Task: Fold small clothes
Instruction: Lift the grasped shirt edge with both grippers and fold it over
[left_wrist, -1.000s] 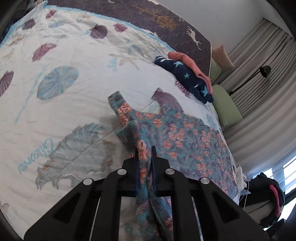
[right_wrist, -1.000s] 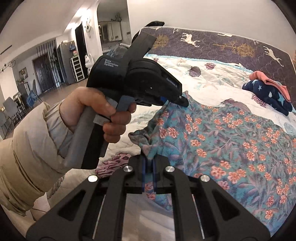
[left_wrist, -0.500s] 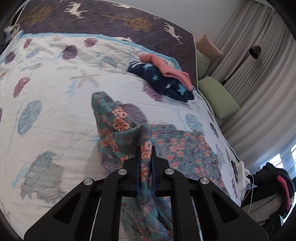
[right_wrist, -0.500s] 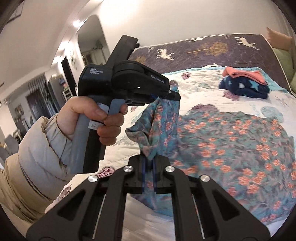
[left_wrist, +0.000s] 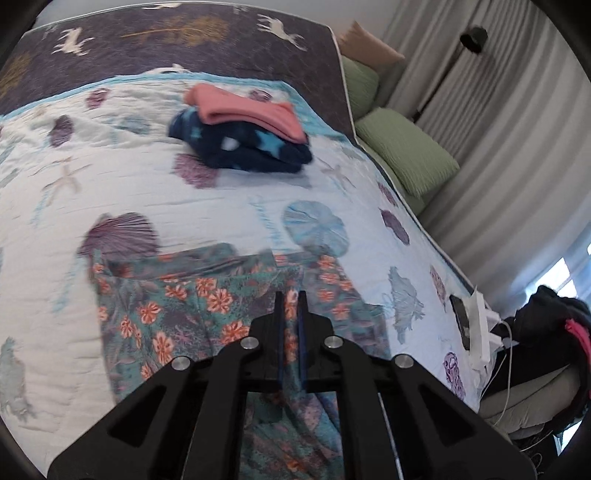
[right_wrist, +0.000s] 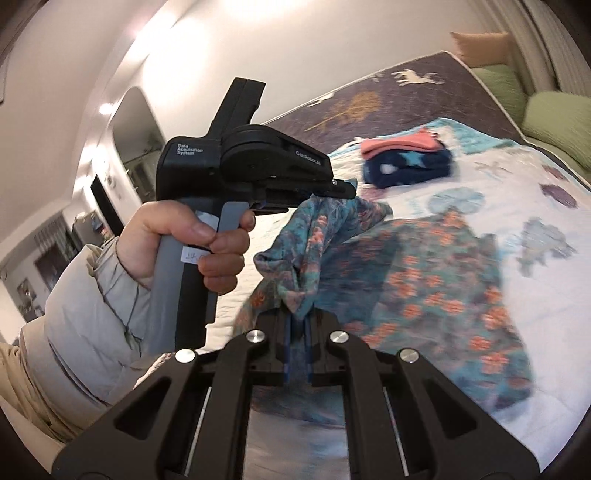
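Two folded garments (left_wrist: 243, 133) sit stacked toward the bed's head, while the left gripper (left_wrist: 291, 317) and right gripper (right_wrist: 298, 334), both clamped on the floral garment (left_wrist: 207, 306), carry one edge over in a fold not yet laid flat on the quilt (left_wrist: 155, 199)

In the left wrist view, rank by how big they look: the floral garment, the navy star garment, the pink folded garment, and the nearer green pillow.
1. floral garment, though it lies nearest the camera
2. navy star garment and nearer green pillow: too alike to rank
3. pink folded garment
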